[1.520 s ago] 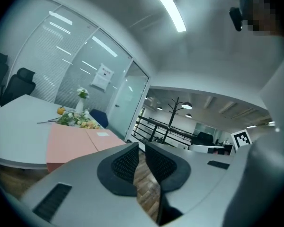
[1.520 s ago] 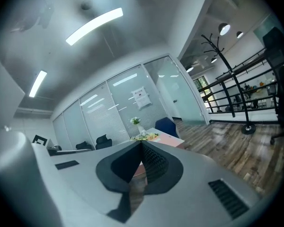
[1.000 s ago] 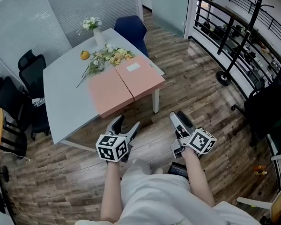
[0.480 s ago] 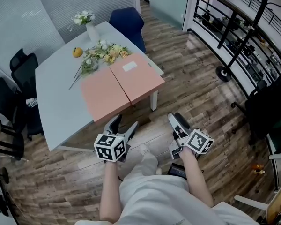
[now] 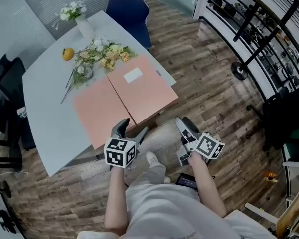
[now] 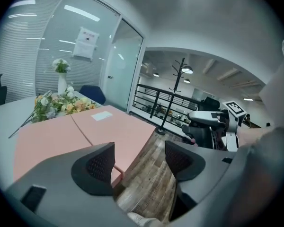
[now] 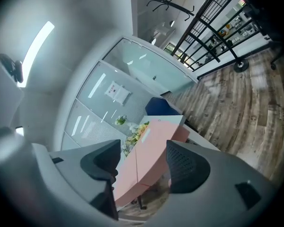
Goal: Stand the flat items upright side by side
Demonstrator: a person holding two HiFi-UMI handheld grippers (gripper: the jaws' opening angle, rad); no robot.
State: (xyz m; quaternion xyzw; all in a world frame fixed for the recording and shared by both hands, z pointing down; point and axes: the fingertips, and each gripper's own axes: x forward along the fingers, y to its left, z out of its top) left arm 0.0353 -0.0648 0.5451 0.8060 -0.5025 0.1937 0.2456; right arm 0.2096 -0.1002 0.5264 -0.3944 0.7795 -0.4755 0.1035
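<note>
Tabletop [image 5: 45,98] holds two pink folders [image 5: 139,91], flat. Approach step: left gripper [image 5: 132,129], right gripper [image 5: 183,121] near its edge, jaws apart, empty. Next: grip a folder edge.

Head view looked steeply down on table [image 5: 45,118] and floor [image 5: 209,83]. Left gripper view sat low near table edge, facing across; right gripper view further back, tilted. All 3 shared pink boards [image 5: 142,91].
</note>
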